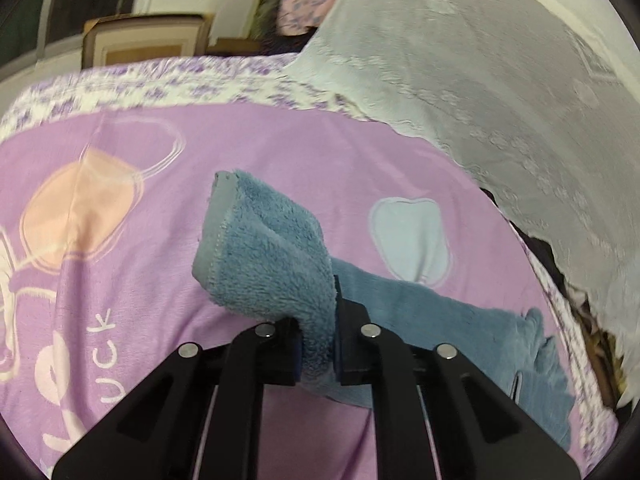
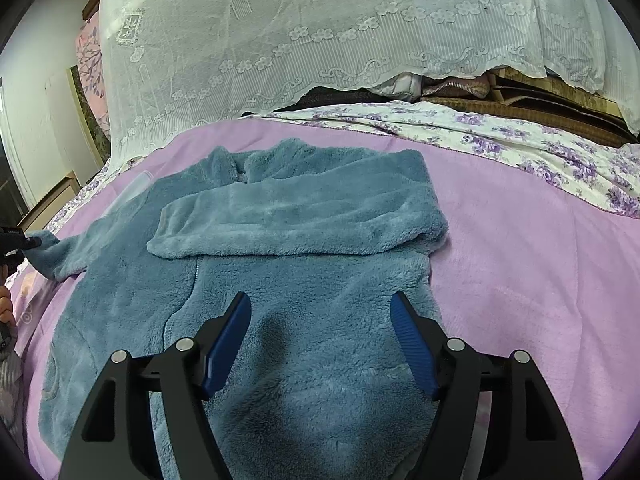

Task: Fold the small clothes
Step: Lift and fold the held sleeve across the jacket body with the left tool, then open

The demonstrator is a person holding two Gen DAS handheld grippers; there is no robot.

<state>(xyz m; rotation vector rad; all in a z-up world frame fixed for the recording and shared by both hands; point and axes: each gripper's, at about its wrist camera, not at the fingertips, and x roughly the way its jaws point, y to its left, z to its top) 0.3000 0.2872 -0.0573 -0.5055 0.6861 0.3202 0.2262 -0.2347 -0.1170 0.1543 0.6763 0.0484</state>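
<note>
Lying flat on the purple bedspread [image 2: 520, 260], the blue fleece jacket [image 2: 304, 320] has one sleeve [image 2: 296, 220] already folded across its chest, cuff pointing toward the left. The other sleeve stretches out sideways, and the left tool [image 1: 316, 344] is clenched on the sleeve cuff [image 1: 260, 248], whose grey-trimmed end stands up between the black fingers, lifted off the bed. In the right wrist view this same grip shows small at the far left edge [image 2: 24, 242]. The right tool [image 2: 320, 344] hangs released above the lower body of the jacket, its blue pads [image 2: 228, 344] spread wide with nothing between them. Behind the bed, a white lace cover [image 2: 320, 40] drapes over a pile of stacked things, and a floral sheet [image 2: 520, 148] borders the bedspread.
</note>
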